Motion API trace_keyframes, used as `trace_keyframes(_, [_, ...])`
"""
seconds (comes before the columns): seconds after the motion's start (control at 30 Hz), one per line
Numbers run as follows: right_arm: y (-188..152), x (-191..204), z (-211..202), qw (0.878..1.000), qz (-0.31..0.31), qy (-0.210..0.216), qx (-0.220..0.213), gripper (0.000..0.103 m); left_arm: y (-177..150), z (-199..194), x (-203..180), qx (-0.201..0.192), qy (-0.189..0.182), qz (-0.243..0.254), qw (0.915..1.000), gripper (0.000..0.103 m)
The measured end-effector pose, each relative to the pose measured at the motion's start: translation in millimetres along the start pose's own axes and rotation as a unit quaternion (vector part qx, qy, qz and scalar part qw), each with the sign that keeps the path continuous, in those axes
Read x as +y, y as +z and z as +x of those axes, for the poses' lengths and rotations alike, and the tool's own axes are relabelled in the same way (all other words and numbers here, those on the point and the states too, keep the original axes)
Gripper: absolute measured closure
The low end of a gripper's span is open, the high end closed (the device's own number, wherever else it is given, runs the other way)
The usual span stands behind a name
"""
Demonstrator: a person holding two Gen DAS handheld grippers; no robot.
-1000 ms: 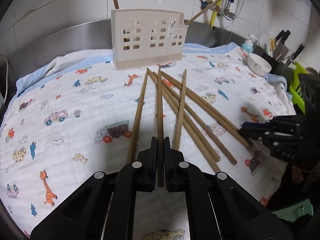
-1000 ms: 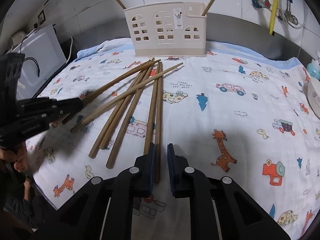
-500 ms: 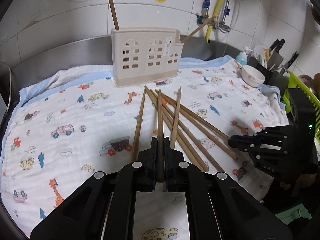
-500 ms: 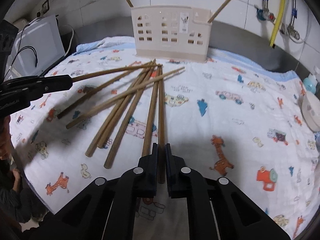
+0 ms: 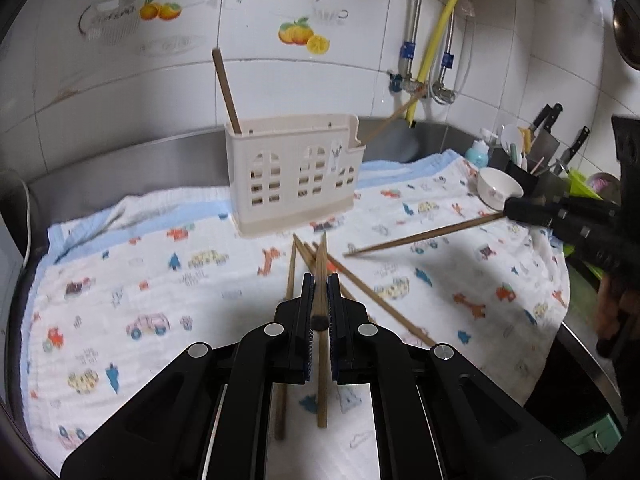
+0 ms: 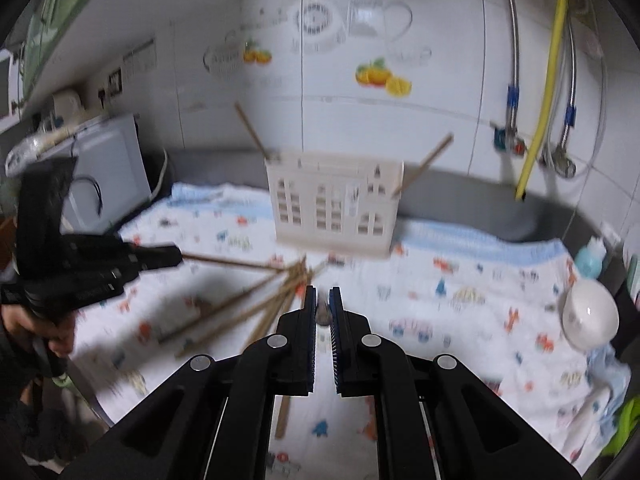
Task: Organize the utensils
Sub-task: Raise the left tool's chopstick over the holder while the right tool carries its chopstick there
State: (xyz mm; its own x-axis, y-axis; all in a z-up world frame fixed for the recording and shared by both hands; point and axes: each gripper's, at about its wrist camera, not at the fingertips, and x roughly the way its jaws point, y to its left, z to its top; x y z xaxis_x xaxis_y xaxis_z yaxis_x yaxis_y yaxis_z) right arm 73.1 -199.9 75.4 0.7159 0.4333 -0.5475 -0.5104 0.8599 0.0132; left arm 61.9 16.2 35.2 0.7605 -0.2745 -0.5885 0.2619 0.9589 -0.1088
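Observation:
A cream utensil holder (image 5: pixel 294 176) stands at the back of the cloth with two chopsticks in it; it also shows in the right wrist view (image 6: pixel 334 206). My left gripper (image 5: pixel 319 292) is shut on a wooden chopstick (image 5: pixel 320 276), lifted above the cloth and pointing at the holder. My right gripper (image 6: pixel 322 300) is shut on another chopstick (image 6: pixel 322 314), seen end-on; from the left wrist view that chopstick (image 5: pixel 424 236) sticks out of it sideways. Several loose chopsticks (image 5: pixel 360 292) lie on the cloth; the right wrist view (image 6: pixel 240 304) is blurred.
A printed cloth (image 5: pixel 160 280) covers the counter. A white bowl (image 5: pixel 498 192), a soap bottle (image 5: pixel 476 152) and a knife block (image 5: pixel 540 148) stand at the right. A white appliance (image 6: pixel 104 172) sits at the left. Pipes (image 5: pixel 416 40) run down the tiled wall.
Both grippers have lifted their chopsticks off the cloth and risen. The right gripper's chopstick has swung up clear of the pile. The right wrist view is now motion-blurred.

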Motion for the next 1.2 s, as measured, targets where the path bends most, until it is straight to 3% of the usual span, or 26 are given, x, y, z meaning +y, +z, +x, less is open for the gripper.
trace_keyframes(0.5, [120,-40,-11,0.999,-0.01,0.028,-0.031,0.097,66,9,-7,-0.022,-0.003,0.038,0.999,0.098])
trace_keyframes(0.77, [181,-63,-13,0.999,-0.011,0.012,-0.042,0.097,93,9,-8,-0.036,-0.01,0.046,0.9983,0.098])
trace_keyframes(0.93, [198,-67,13,1.0,-0.018,-0.004,-0.022,0.097,115,1,-10,-0.056,-0.015,0.048,0.9971,0.098])
trace_keyframes(1.2, [186,-72,81,0.999,-0.019,-0.017,0.045,0.097,155,-32,-17,-0.115,-0.017,0.059,0.9915,0.098])
